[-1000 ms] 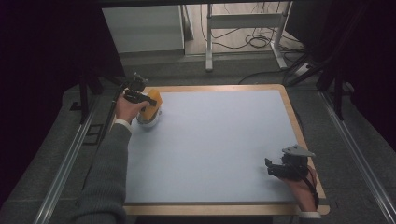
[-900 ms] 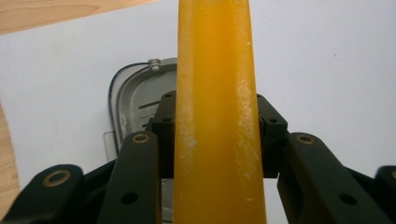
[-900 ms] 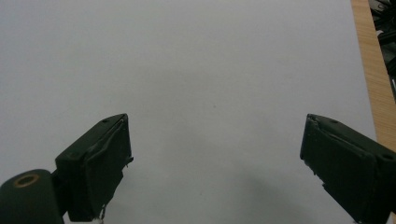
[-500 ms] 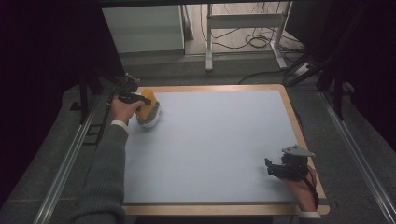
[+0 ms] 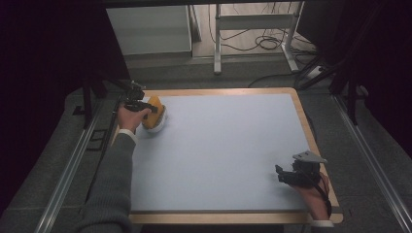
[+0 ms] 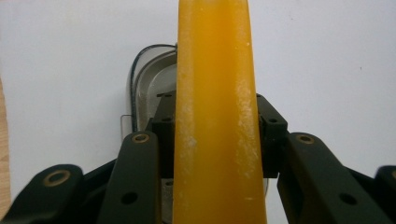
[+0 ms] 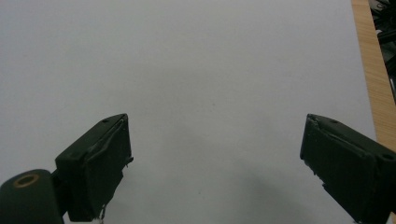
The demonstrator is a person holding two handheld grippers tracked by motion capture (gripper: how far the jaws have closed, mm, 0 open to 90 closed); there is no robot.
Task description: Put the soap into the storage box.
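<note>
**Left fingers clamping the orange piece edge-on, above the white dish at the far-left corner**

In the left gripper view, the fingers [image 6: 164, 140] of the left gripper [image 6: 217, 135] are pressing in from both sides on a flat orange piece [image 6: 217, 107], with no gap showing between the pads and its faces. The piece is standing on edge between them, its long axis running straight away from the camera along the line of the jaws and tapering toward its far end. Behind and below it, a pale dish with a dark rim [image 6: 147, 88] is sitting on the tabletop; whether the orange piece is touching that dish or hanging just above it cannot be told.

From the high view, the left gripper [image 5: 138, 105] is sitting at the far-left corner of the tabletop [image 5: 228, 145], with the orange piece [image 5: 153, 108] directly over the white dish [image 5: 158, 124]. So the thing is already in hand, and any next move seems to turn on keeping that edge-on hold as the hand carries or lowers it.

The right gripper [image 5: 291, 175] is resting well apart, at the near-right corner. Its fingers [image 7: 95, 163] are standing wide open, holding nothing, with bare tabletop between them. The left hand is plainly the nearer one.
</note>
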